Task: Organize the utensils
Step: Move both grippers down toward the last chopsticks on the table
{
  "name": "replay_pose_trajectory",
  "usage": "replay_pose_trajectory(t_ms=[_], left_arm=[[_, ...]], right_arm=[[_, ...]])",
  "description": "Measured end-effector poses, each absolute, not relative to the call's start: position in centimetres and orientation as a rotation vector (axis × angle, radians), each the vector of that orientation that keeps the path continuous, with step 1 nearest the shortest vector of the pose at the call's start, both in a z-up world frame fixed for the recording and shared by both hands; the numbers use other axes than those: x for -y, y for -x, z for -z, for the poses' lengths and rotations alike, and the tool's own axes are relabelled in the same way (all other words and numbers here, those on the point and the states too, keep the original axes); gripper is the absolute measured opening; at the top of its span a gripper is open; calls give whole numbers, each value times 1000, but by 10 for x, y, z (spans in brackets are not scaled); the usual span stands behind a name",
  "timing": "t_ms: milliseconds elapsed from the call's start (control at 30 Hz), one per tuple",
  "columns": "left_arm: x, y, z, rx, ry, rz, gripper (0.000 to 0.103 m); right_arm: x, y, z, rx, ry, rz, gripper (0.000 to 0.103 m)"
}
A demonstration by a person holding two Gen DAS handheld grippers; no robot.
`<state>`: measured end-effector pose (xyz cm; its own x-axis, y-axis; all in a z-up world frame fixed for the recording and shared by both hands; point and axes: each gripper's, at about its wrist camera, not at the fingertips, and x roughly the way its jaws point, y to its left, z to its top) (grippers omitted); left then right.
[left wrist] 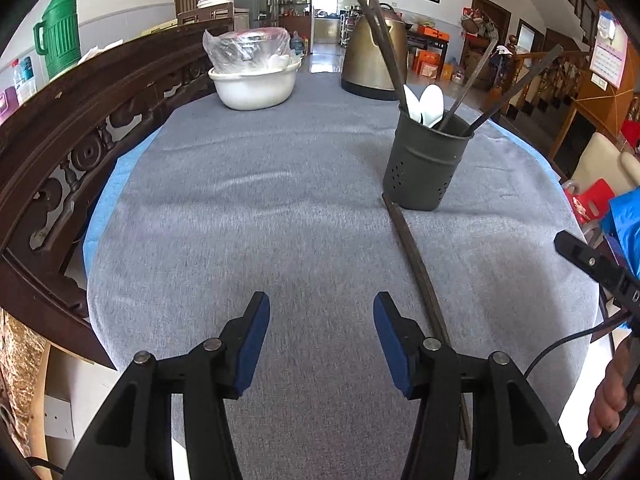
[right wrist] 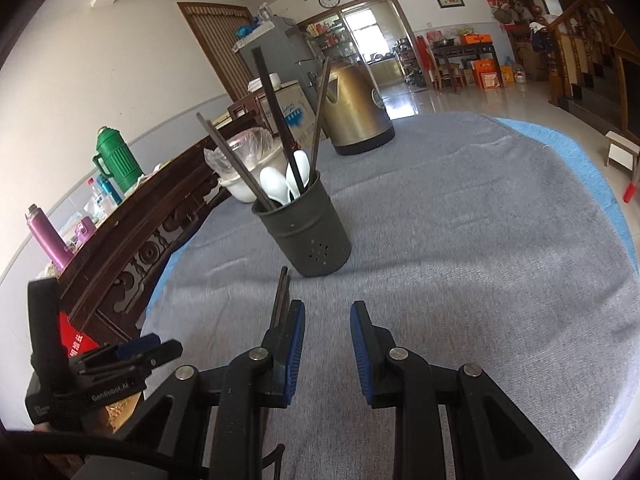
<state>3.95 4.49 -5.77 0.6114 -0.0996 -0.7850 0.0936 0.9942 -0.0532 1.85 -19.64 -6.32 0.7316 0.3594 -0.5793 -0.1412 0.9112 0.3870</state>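
A dark grey utensil holder (left wrist: 426, 160) stands on the grey tablecloth, holding several dark chopsticks and white spoons (left wrist: 431, 105). It also shows in the right wrist view (right wrist: 308, 236). A pair of dark chopsticks (left wrist: 416, 264) lies flat on the cloth, running from the holder's base toward me, just right of my left gripper (left wrist: 321, 320), which is open and empty. In the right wrist view the chopsticks (right wrist: 280, 300) lie just left of my right gripper (right wrist: 327, 320), partly hidden behind its left finger. The right gripper is open and empty.
A brass kettle (left wrist: 374, 56) and a white bowl with a plastic-wrapped dish (left wrist: 256, 76) stand at the table's far end. A carved dark wood bench back (left wrist: 80, 136) runs along the left. The right gripper's body (left wrist: 600, 272) shows at the right edge.
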Motion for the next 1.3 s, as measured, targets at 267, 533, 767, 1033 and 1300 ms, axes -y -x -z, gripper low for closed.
replay_pose_trajectory(t_ms=[267, 533, 767, 1033, 1300], left_arm=[[-38, -41, 56, -898, -1, 115, 60], [-45, -34, 50, -876, 24, 101, 61], [-53, -22, 52, -872, 37, 92, 61], [-65, -13, 57, -881, 67, 77, 61], [-72, -9, 59, -886, 77, 62, 61]], right_arm=[[190, -19, 66, -720, -316, -296, 27], [181, -19, 59, -741, -333, -327, 27], [159, -21, 57, -777, -317, -367, 27], [130, -49, 84, -921, -255, -363, 27], [103, -69, 118, -1047, -192, -354, 27]])
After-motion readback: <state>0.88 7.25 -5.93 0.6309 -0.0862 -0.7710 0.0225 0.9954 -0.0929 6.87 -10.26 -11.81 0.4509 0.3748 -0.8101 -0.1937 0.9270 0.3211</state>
